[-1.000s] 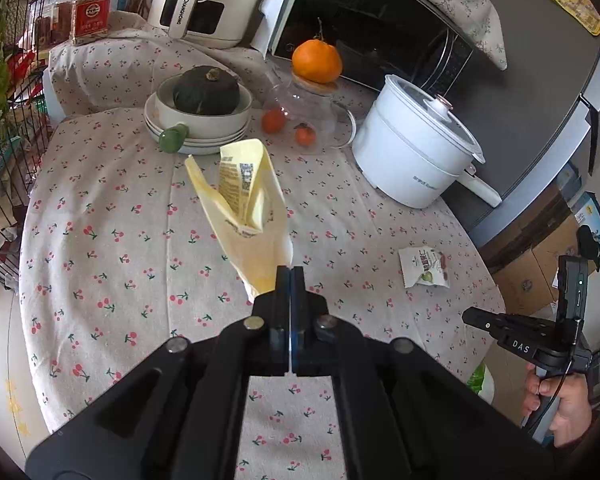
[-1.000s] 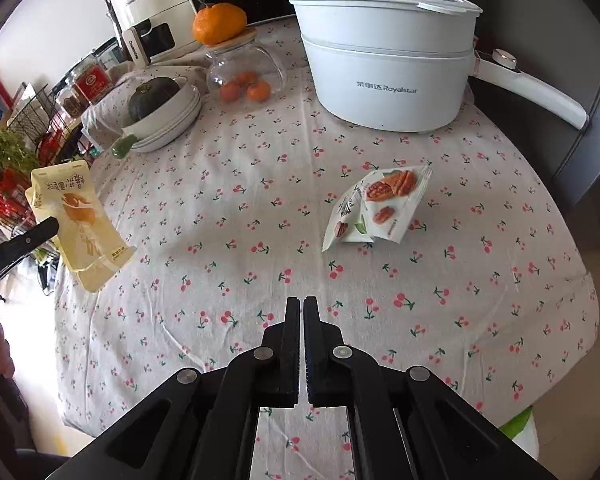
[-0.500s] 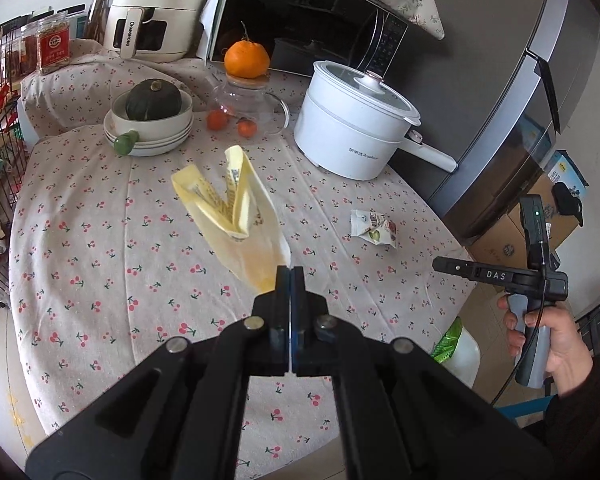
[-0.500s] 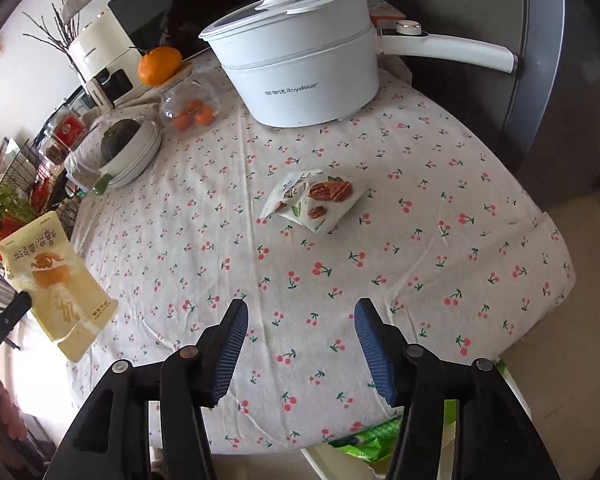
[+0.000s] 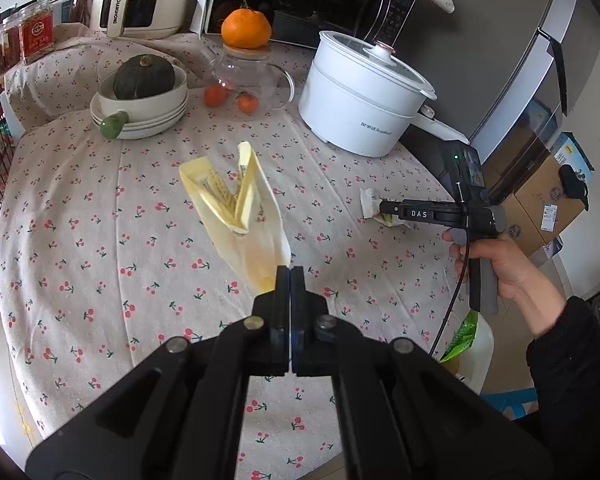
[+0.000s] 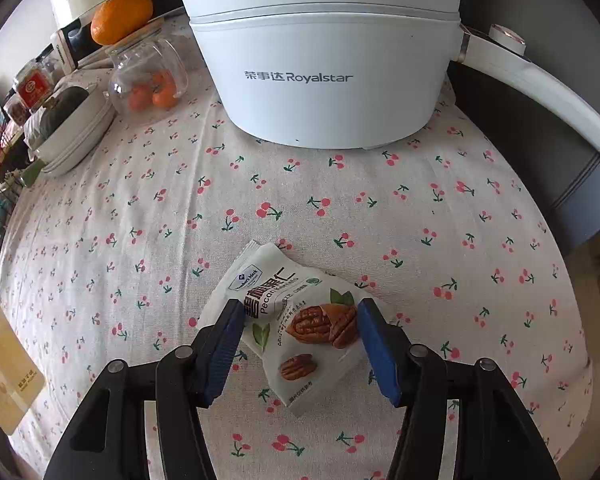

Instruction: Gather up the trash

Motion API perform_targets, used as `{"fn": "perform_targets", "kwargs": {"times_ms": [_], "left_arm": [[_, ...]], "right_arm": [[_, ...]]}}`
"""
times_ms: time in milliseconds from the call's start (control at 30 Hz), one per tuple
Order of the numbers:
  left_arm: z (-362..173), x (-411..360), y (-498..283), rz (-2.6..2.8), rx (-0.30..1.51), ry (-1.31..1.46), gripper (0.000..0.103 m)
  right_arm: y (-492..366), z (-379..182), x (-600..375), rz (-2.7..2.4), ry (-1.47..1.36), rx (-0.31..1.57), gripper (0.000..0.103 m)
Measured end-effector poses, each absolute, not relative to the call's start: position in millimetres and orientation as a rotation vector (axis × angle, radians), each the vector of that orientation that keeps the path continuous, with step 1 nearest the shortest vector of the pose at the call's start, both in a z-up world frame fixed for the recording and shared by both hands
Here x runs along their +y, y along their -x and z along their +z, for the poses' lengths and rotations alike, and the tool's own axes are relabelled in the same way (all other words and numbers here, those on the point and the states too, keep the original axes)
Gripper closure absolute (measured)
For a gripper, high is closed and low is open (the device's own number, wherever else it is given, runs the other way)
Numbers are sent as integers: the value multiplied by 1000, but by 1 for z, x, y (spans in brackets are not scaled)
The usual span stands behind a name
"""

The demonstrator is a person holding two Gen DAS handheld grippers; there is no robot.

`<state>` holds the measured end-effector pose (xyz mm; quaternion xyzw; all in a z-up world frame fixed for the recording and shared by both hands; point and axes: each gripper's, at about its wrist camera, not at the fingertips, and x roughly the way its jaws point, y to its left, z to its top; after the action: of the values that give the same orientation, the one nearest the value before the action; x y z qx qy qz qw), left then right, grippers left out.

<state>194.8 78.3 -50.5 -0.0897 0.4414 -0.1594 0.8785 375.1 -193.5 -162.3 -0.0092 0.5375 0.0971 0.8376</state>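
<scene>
Between the spread blue pads of the right gripper (image 6: 298, 314) lay one white pecan-kernel wrapper (image 6: 296, 320) on the cherry-print tablecloth (image 6: 340, 200) (its label readable only in the right wrist view). The left gripper (image 5: 290, 276), jaws pressed together, pinched one pale yellow empty pouch (image 5: 240, 216) by its lower corner, above the cloth.

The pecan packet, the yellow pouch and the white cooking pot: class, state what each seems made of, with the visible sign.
White pecan snack packet: probably thin plastic film, slightly glossy; it wrinkles and has a crimped end. Pale yellow empty pouch, pinched in the left tongs: likely flexible plastic laminate; it holds sharp folds. White lidded electric pot: smooth matte shell, plastic or coated metal; unclear which.
</scene>
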Motion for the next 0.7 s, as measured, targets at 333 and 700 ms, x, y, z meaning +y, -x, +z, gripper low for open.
{"fn": "perform_targets", "kwargs": {"times_ms": [333,700], "left_arm": [[-40,77,-183,-332,898,223,103],[-13,51,-146,-455,833,275,103]], "right_arm": [[-346,-150,-190,208,57,1160,96],[-246,-55,-228,212,-8,1052,96]]}}
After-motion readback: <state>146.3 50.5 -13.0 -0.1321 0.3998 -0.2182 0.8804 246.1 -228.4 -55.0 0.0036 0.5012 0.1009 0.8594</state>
